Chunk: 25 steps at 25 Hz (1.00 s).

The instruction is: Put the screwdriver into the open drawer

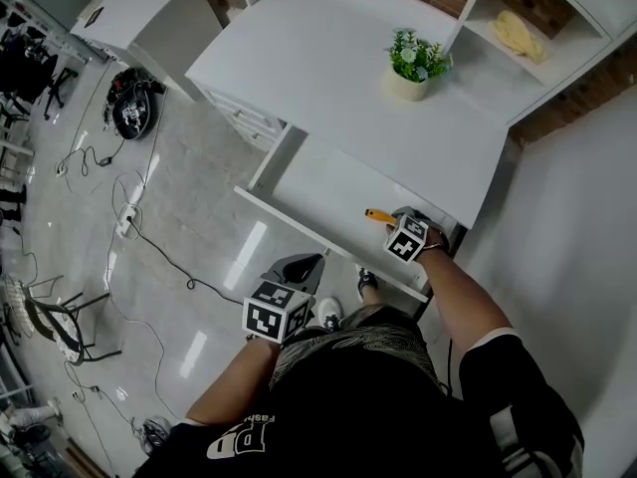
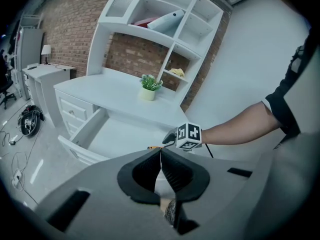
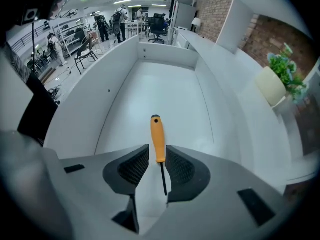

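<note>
An orange-handled screwdriver (image 3: 158, 138) with a thin dark shaft lies flat on the floor of the open white drawer (image 3: 165, 91). My right gripper (image 3: 157, 150) hangs just above it, pointing steeply down. Its jaws stand open on either side of the handle and the pads do not press on it. In the head view the screwdriver (image 1: 378, 215) shows at the drawer's (image 1: 299, 225) right end, beside the right gripper (image 1: 396, 219). My left gripper (image 1: 301, 269) is held in front of the drawer over the floor. It (image 2: 160, 152) is shut with nothing between its jaws.
A potted plant (image 1: 413, 63) stands on the white desk top (image 1: 328, 78) behind the drawer. A shelf unit (image 1: 557, 28) rises at the right, with a yellow item (image 1: 520, 33) in it. Side drawers (image 1: 239, 118) are on the left. Cables (image 1: 149, 247) run across the floor.
</note>
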Available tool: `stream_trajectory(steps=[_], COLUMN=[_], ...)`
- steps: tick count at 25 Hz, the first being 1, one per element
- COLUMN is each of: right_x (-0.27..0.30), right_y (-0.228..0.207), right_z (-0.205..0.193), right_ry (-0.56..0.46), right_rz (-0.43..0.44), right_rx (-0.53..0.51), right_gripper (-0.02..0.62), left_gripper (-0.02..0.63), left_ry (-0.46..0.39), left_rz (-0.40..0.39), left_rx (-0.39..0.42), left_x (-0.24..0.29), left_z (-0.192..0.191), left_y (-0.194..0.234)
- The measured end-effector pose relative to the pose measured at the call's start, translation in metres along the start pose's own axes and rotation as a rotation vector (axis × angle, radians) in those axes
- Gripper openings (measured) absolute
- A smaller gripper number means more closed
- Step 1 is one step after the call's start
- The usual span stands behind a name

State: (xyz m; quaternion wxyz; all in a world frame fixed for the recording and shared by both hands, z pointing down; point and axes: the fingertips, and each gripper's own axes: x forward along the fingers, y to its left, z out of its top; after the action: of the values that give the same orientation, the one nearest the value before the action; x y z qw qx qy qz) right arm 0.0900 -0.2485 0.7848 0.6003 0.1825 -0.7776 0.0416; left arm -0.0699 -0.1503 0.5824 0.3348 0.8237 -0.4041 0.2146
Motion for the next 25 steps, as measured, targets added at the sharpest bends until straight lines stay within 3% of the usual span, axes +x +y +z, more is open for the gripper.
stream_trajectory(steps=[11, 19, 25], right_x=[-0.074, -0.156, -0.238], right_y=[0.026, 0.055, 0.083], right_z=[0.011, 0.025, 0.039], right_ry=[-0.15, -0.337, -0.544], right_rz=[-0.113, -0.215, -0.233], right_rx=[0.168, 0.306, 0.472], right_gripper=[0.106, 0.087, 0.023], left_gripper=[0.018, 0.019, 0.018], left_ry=[-0.045, -0.08, -0.071], left_rz=[-0.07, -0.138, -0.197], left_rx=[0.103, 0.167, 0.218], left_x=[-0.035, -0.061, -0.065], left_z=[-0.002, -0.003, -0.001], left_y=[-0.04, -0.066, -0.093])
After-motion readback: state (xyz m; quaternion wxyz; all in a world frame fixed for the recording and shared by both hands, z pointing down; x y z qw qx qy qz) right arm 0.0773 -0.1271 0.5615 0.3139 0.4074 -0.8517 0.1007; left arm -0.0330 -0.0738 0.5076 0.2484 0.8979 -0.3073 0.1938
